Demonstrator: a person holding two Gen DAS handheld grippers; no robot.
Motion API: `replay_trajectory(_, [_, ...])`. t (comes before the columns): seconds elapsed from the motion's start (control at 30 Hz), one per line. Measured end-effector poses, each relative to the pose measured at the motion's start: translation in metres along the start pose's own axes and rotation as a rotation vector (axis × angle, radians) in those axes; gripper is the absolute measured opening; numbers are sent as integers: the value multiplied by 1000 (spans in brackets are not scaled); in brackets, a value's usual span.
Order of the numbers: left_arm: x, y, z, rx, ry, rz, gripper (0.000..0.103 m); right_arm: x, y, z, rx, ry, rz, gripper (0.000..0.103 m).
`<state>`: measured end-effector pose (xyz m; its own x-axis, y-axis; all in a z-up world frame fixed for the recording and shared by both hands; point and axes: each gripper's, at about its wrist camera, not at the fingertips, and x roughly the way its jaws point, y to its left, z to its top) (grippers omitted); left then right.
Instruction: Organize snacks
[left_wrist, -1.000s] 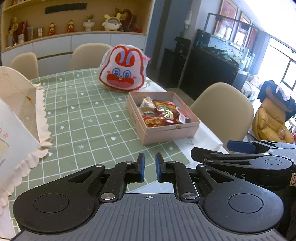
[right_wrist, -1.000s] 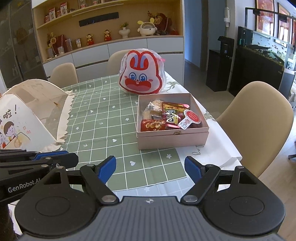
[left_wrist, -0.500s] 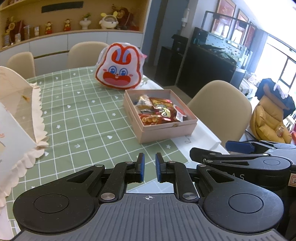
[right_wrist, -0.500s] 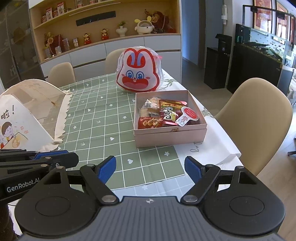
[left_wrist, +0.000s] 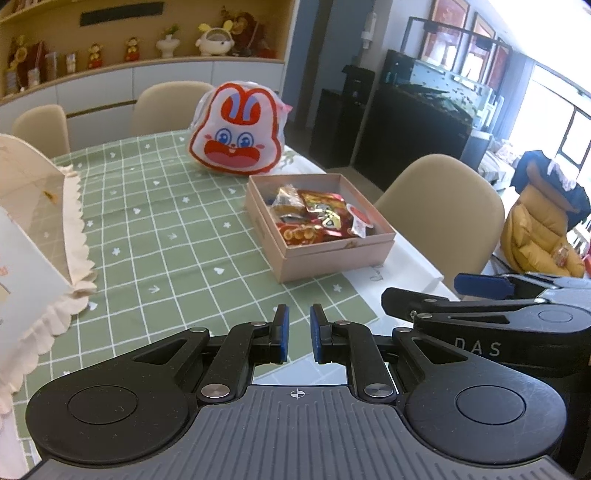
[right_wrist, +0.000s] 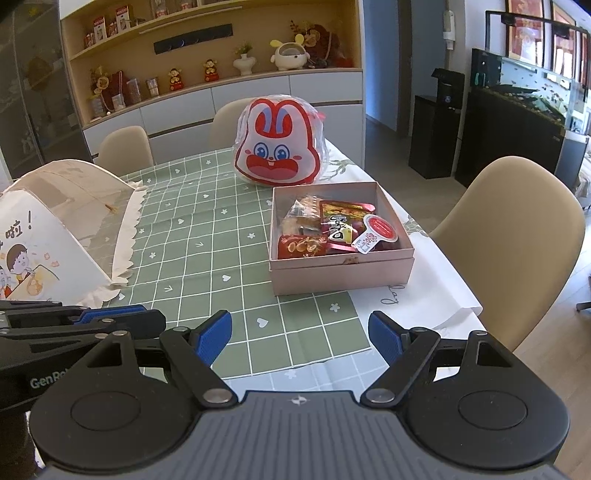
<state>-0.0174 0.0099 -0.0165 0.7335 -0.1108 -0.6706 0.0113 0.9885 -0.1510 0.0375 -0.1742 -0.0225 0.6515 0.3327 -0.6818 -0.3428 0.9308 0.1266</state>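
A pink cardboard box (left_wrist: 334, 254) (right_wrist: 341, 271) stands on the green checked tablecloth near the table's right edge. It holds several snack packets (left_wrist: 317, 221) (right_wrist: 332, 229), red and gold ones among them. Behind it stands a rabbit-face snack bag (left_wrist: 236, 134) (right_wrist: 280, 142). My left gripper (left_wrist: 298, 334) is shut and empty, above the near table edge in front of the box. My right gripper (right_wrist: 300, 334) is open and empty, also in front of the box. Each gripper shows at the side of the other's view.
A mesh food cover (left_wrist: 33, 225) (right_wrist: 62, 225) with a lace hem stands on the left of the table. Beige chairs stand at the right side (right_wrist: 517, 236) and far side (left_wrist: 166, 99). A cabinet with figurines lines the back wall.
Both grippers have drawn back a little from the table and shifted slightly. The left stays shut and the right stays open. Nothing on the table has moved.
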Motion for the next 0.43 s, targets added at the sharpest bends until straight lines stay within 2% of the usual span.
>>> replay_trajectory(0.3, [8,7,-1,-40,14,-26,16,3,0,4,-14,10,0,82])
replay_trajectory(0.43, [19,22,0,-121,63,15,16,13,0,6,-21,28,-11,82])
